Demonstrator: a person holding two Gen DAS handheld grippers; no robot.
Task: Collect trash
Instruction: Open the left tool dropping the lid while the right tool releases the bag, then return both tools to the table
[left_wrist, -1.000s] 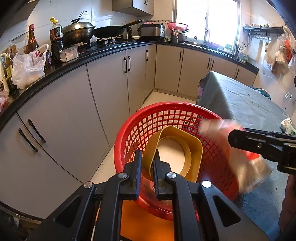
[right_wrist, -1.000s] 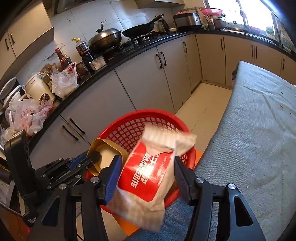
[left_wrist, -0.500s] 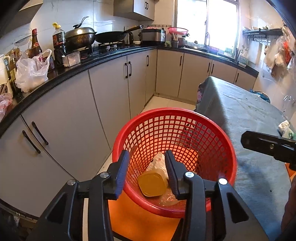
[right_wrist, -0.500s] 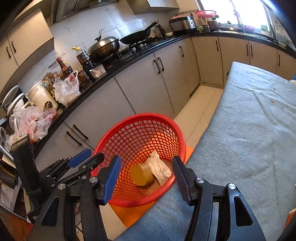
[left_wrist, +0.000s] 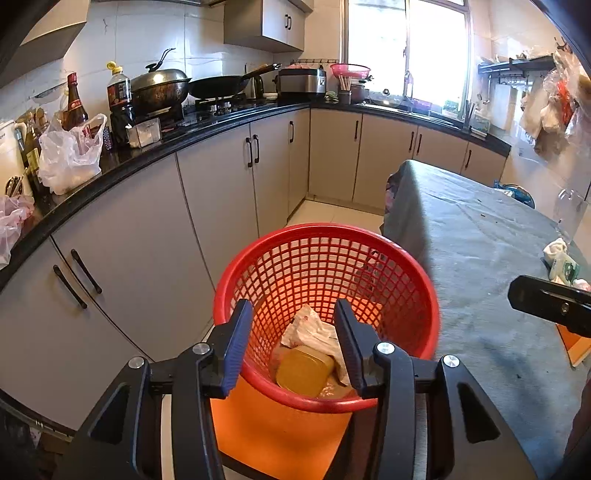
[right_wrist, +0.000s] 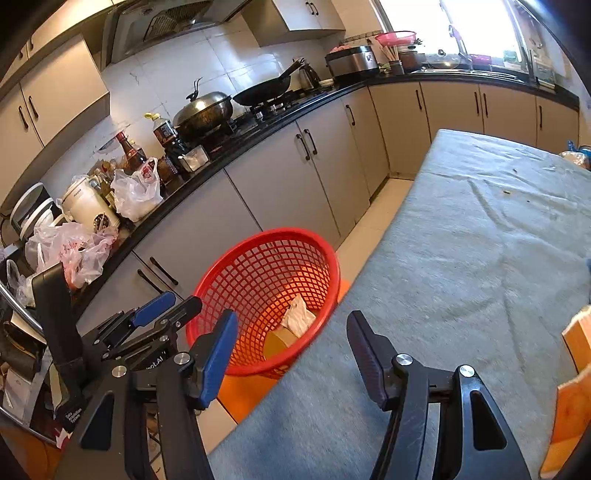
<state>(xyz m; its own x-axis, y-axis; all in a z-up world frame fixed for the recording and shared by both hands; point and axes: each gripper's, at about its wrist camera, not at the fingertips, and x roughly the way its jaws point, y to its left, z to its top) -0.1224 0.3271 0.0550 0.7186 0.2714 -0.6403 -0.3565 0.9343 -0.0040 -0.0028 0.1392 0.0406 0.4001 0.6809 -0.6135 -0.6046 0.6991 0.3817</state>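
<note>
A red mesh basket (left_wrist: 402, 280) (right_wrist: 229, 288) stands on an orange stool beside the grey-covered table (left_wrist: 480, 251) (right_wrist: 480, 258). Inside it lie a yellow plastic tub (left_wrist: 303, 373) (right_wrist: 275, 343) and a crumpled white wrapper (left_wrist: 310, 328) (right_wrist: 299, 317). My left gripper (left_wrist: 291, 332) is open and empty just above the basket's near rim; it also shows in the right wrist view (right_wrist: 166, 310). My right gripper (right_wrist: 291, 347) is open and empty over the table's left edge; part of it shows in the left wrist view (left_wrist: 550, 306). More crumpled trash (left_wrist: 561, 258) lies on the table at the right.
Grey kitchen cabinets (left_wrist: 221, 192) under a black counter run along the left and back. The counter carries plastic bags (left_wrist: 70, 155), bottles, a wok (left_wrist: 159, 88) and a pan. An orange object (right_wrist: 572, 387) sits at the table's right edge.
My left gripper let go of the yellow tub and my right let go of the red-and-white bag; both dropped into the basket. Both grippers opened and drew back and up.
</note>
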